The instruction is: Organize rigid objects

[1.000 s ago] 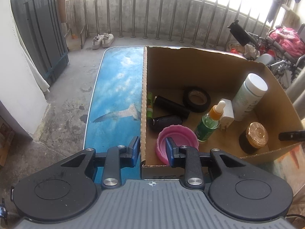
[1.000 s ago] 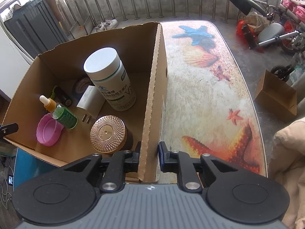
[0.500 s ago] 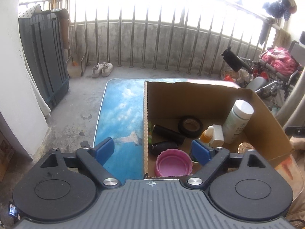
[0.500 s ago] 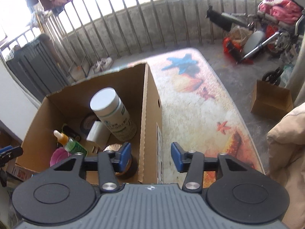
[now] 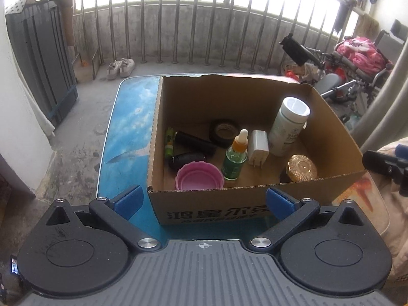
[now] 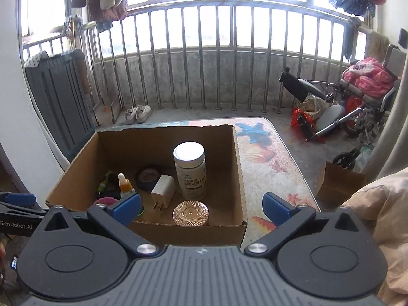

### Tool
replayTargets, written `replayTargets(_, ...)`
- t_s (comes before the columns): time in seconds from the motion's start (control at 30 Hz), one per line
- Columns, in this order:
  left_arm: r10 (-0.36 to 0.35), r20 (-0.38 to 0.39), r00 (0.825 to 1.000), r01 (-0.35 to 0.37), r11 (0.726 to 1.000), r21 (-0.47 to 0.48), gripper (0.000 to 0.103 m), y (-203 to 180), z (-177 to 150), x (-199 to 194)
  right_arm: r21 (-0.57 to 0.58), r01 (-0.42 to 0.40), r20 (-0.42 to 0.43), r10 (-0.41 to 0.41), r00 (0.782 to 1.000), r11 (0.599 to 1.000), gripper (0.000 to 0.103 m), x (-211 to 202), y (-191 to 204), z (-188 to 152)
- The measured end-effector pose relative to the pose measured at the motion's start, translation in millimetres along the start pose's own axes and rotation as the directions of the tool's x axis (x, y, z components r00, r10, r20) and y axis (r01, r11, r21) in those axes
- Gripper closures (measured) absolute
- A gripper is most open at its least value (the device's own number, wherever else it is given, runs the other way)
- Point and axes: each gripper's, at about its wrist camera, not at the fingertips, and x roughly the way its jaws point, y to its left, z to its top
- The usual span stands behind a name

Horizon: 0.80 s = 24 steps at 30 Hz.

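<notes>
A cardboard box (image 5: pixel 209 213) (image 6: pixel 237 163) stands on the printed table. Inside it are a white bottle (image 5: pixel 289 127) (image 6: pixel 190 169), a white charger (image 5: pixel 258 144) (image 6: pixel 163 188), a green dropper bottle (image 5: pixel 234 159) (image 6: pixel 124 183), a pink cap (image 5: pixel 199 178), a gold-lidded jar (image 5: pixel 302 169) (image 6: pixel 190 213), a tape roll (image 5: pixel 224 132) (image 6: pixel 148 177) and dark tubes (image 5: pixel 193 141). My left gripper (image 5: pixel 204 201) is open and empty, just in front of the box. My right gripper (image 6: pixel 201 205) is open and empty, near the box's front edge.
The table top (image 5: pixel 130 119) (image 6: pixel 270 163) carries a sea print. A metal railing (image 6: pixel 204 58) runs behind. A wheelchair (image 6: pixel 357 97) stands at right, a dark cabinet (image 5: pixel 38 63) at left, a small carton (image 6: pixel 341 181) on the floor, shoes (image 5: pixel 119 67) by the railing.
Both grippers let go of the box walls, opened wide and pulled back and up. The box now sits whole in front of both.
</notes>
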Motion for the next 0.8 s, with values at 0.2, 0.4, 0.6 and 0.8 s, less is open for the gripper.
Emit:
replayTargets(0.2,0.078,0.014,0.997,-0.078,0.997,0.013,0.0,-8.3,-5.2,-3.9,0.05,0.014,-0.038,-0.012,0.999,0.999,0.0,5.2,6.4,-5.0)
replayTargets(0.4,0.129,-0.03,0.991,-0.126,0.988,0.087,0.0,-23.9,-0.2,0.9,0.065,0.045,-0.063,-0.04,0.997,0.997,0.0,8.0,19.1,-12.8)
replayTargets(0.6,0.128,-0.074,0.989,-0.122,0.99,0.074,0.0,-29.2,2.3,5.6,0.079,0.033,-0.121,-0.023,0.992,0.996,0.0,14.1,18.9,-15.2)
replayTargets(0.8,0.126,-0.082,0.989,-0.121,0.991,0.057,0.0,-31.7,3.6,5.7,0.085,0.046,-0.152,-0.033,0.988,0.995,0.0,18.0,16.8,-20.6)
